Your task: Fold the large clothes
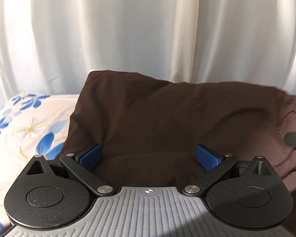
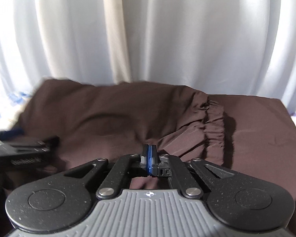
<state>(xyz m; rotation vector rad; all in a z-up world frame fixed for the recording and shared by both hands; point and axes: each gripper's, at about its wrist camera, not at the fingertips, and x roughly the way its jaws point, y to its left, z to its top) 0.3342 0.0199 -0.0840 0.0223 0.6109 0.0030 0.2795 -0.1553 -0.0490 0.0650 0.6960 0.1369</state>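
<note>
Both grippers are over the brown garment (image 2: 112, 114), which lies on the flowered bed sheet (image 1: 29, 122) before a white curtain (image 1: 128, 29). Right gripper (image 2: 149, 154) has its pads pressed together, pinching a fold of the cloth. Left gripper (image 1: 149, 154) has its fingers wide apart, holding nothing.

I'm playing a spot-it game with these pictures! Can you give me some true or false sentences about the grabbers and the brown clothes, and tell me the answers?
1. The left gripper has its blue fingers spread wide apart. True.
2. The right gripper is wide open too. False: its jaws are pressed together, and whether any cloth is pinched between them cannot be told.
3. The brown garment has a gathered, stretchy-looking band. True: the band is bunched up right of the right gripper.
4. The bedsheet has red stripes. False: it is pale with blue flowers.
5. A white curtain hangs behind the garment. True.
</note>
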